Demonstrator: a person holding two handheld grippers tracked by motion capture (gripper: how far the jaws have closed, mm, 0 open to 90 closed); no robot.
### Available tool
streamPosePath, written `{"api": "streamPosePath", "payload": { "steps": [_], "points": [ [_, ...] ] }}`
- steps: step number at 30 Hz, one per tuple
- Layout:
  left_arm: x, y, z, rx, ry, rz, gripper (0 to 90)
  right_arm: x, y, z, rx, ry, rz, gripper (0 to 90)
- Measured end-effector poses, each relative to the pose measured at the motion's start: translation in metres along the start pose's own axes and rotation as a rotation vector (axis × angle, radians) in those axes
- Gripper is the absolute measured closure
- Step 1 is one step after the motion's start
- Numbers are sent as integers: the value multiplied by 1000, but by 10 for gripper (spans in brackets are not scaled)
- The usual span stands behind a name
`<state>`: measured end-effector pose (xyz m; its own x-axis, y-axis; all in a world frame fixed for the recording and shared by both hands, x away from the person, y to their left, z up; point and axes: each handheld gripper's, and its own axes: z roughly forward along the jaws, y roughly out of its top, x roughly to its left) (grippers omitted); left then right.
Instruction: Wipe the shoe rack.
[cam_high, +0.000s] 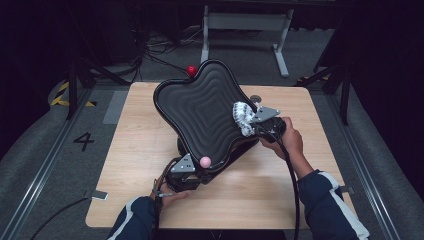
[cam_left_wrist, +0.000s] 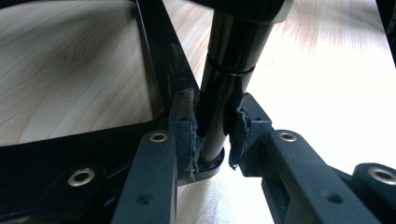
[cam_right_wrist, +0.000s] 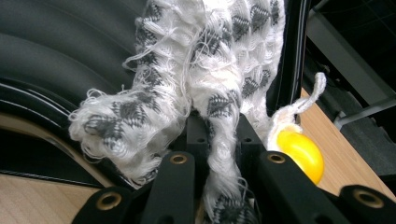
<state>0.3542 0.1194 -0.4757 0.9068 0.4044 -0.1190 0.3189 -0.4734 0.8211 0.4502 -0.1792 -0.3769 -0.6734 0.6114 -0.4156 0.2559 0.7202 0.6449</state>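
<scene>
Wiping the tilted black tray, partway through

Left tongs (cam_left_wrist: 212, 135) clamp the tray's post at the surface's near edge; right tongs (cam_right_wrist: 219, 135), closed on the white cloth (cam_high: 243, 117), press it against the tray (cam_high: 200, 112)'s right rim; most of the ribbed face looks unwiped.
</scene>
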Motion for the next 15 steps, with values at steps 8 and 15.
{"api": "streamPosePath", "payload": {
  "steps": [8, 15],
  "points": [
    [0, -1, 0, -1, 0, -4, 726, 10, 0, -7, -51, 53, -6, 812],
    [0, -1, 0, 1, 1, -2, 726, 34, 9, -23, -120, 121, -53, 813]
  ]
}}
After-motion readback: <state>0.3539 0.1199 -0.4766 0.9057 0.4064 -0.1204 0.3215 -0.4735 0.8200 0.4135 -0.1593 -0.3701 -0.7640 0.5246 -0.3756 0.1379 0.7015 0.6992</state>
